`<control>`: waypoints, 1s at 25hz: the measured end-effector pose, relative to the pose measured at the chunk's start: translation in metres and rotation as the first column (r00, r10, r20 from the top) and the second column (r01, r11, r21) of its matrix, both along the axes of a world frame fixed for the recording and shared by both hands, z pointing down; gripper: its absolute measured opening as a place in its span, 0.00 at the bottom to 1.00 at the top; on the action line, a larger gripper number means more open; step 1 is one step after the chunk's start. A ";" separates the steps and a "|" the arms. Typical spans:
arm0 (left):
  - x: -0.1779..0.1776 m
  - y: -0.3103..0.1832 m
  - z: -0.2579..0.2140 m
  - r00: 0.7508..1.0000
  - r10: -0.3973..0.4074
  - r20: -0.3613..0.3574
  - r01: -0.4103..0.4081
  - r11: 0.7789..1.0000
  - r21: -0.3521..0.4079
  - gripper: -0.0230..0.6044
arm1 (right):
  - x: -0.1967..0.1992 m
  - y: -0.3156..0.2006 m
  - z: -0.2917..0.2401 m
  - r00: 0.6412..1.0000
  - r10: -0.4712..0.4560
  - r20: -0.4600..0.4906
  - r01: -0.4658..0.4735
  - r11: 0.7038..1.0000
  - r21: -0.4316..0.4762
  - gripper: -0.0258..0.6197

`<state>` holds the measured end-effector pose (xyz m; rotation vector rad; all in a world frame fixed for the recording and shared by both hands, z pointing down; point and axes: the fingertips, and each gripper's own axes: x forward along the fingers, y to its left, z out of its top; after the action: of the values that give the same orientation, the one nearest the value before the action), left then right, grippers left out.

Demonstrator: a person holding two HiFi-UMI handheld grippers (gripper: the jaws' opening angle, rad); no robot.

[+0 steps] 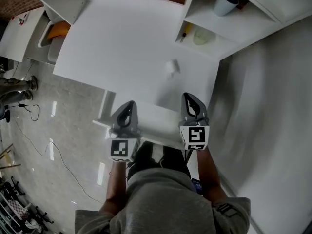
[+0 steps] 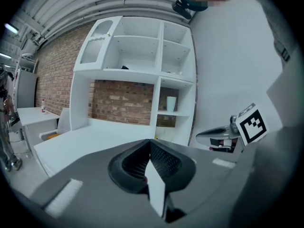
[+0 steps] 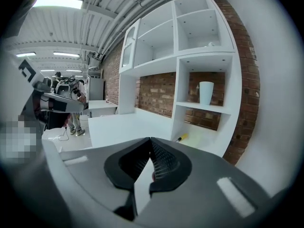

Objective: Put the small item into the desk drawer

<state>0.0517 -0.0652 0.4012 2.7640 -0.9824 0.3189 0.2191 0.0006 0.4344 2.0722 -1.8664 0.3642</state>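
A small white item (image 1: 171,67), blurred, lies on the white desk (image 1: 122,43) right of its middle. Below the desk's near edge a white drawer (image 1: 153,123) sticks out toward me; its inside is not visible. My left gripper (image 1: 129,104) hovers over the drawer's left end, its jaws shut and empty (image 2: 150,142). My right gripper (image 1: 189,98) is held over the drawer's right end, a little nearer than the item, also shut on nothing (image 3: 151,141). Each gripper shows in the other's view: the right one (image 2: 223,136), the left one (image 3: 57,101).
White shelving stands at the desk's right end, with a white cup (image 1: 225,4), a yellow-handled tool (image 1: 185,32) and a pale round thing (image 1: 201,37). A second white desk with an orange object (image 1: 59,30) is at the left. Cables (image 1: 34,140) lie on the grey floor.
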 end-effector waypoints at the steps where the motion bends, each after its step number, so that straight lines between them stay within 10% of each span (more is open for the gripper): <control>1: 0.001 0.000 0.005 1.000 -0.012 0.007 0.012 1.000 0.000 0.06 | 0.002 -0.004 0.005 1.000 -0.016 0.006 0.016 1.000 -0.006 0.04; 18: 0.013 -0.006 0.059 0.977 -0.201 0.075 0.206 0.976 -0.076 0.06 | 0.041 -0.055 0.087 0.988 -0.138 0.073 0.146 0.982 -0.118 0.05; 25: 0.007 -0.002 0.074 0.967 -0.240 0.090 0.248 0.964 -0.092 0.06 | 0.047 -0.081 0.118 0.982 -0.157 0.109 0.174 0.972 -0.161 0.22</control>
<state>0.0590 -0.0675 0.4753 2.5195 -1.2731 0.4274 0.2662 -0.0808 0.5522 1.8023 -1.9716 0.5678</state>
